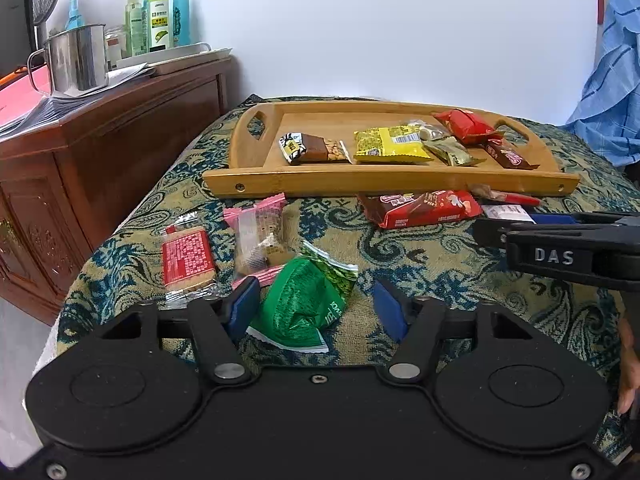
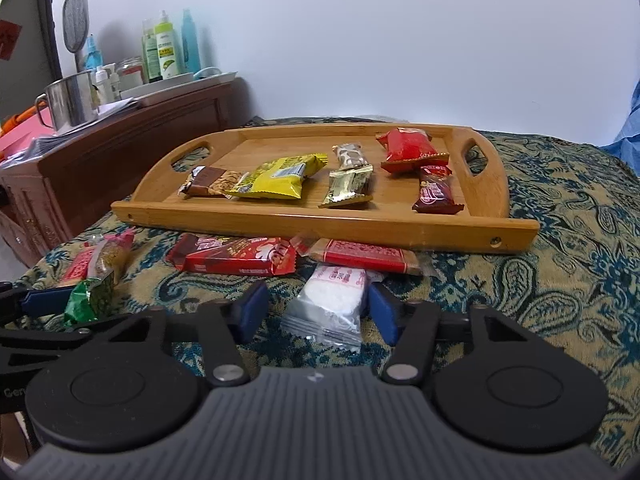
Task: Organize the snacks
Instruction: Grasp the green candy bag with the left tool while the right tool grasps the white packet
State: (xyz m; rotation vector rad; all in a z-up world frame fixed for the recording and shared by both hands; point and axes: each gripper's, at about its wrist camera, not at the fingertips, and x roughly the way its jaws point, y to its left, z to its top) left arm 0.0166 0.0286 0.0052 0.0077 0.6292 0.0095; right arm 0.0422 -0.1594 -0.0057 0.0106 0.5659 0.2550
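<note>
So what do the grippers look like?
Both grippers are black with blue pads on the fingers. The left gripper has a smooth black body with two round discs and silver pins. The right gripper looks alike, but its middle is ribbed grey, and its side reads "DAS" in white.

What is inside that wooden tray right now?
The wooden tray holds six snacks: a peanut bar, yellow packet, gold packet, nut bar, red packet and dark red bar. Anything beneath them is hidden.
</note>
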